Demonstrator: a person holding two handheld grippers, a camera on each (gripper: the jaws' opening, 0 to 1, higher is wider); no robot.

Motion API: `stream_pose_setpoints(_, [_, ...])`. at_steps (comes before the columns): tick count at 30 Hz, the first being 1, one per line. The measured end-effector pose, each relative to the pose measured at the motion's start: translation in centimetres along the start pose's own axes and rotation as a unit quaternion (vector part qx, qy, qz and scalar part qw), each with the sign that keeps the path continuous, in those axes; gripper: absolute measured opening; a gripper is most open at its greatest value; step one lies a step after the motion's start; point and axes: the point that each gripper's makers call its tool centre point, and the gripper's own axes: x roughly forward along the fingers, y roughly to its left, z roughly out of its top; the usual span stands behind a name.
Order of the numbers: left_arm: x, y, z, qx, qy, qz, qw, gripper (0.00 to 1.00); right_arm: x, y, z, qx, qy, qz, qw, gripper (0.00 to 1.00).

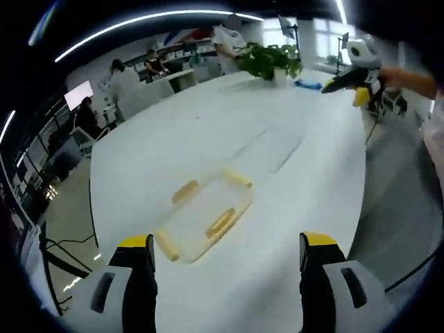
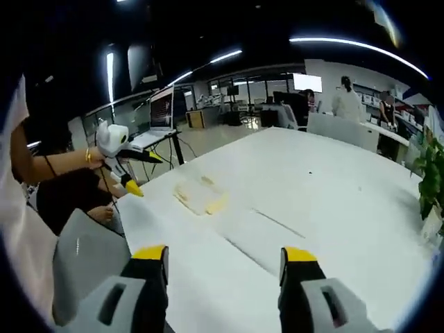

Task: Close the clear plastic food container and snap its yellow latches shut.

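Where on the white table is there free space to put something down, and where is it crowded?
Most of the white table is bare. One wide patch lies between the clear container and the potted plant; another between the container and the left gripper. The plant's end, near a blue object, is more crowded.

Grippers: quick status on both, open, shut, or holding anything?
Left gripper: open, empty, held short of the clear container.
Right gripper: open, empty, over the white table.

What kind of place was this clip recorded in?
Most likely an open-plan office or lab: a long white table holding the clear food container and a potted plant, with desks and a laptop behind, strip ceiling lights, and people standing at counters.
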Motion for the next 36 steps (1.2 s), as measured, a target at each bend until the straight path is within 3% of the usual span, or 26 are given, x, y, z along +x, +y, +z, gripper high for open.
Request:
stream_pose_setpoints(7, [0.3, 0.1, 0.1, 0.004, 0.000, -0.009, 0.9999, 0.84, 2.1, 0.5, 2.0, -0.020, -0.007, 0.023, 0.9995, 0.64])
stream_pose_setpoints(18, [1.2, 1.6, 0.3, 0.022, 0.007, -0.014, 0.9996, 0.83, 5.1, 1.0, 3.5, -0.064, 0.015, 0.062, 0.9959, 0.64])
stream_pose_setpoints(28, [2.3, 3.4, 0.8, 0.034, 0.017, -0.019, 0.9991, 0.83, 8.1, 2.3, 7.2, -0.111, 0.017, 0.099, 0.9887, 0.65])
stream_pose_setpoints(36, [3.0, 4.4, 0.8, 0.052, 0.031, -0.028, 0.9978, 0.82, 11.3, 3.1, 7.0, -0.126, 0.035, 0.125, 0.9835, 0.65])
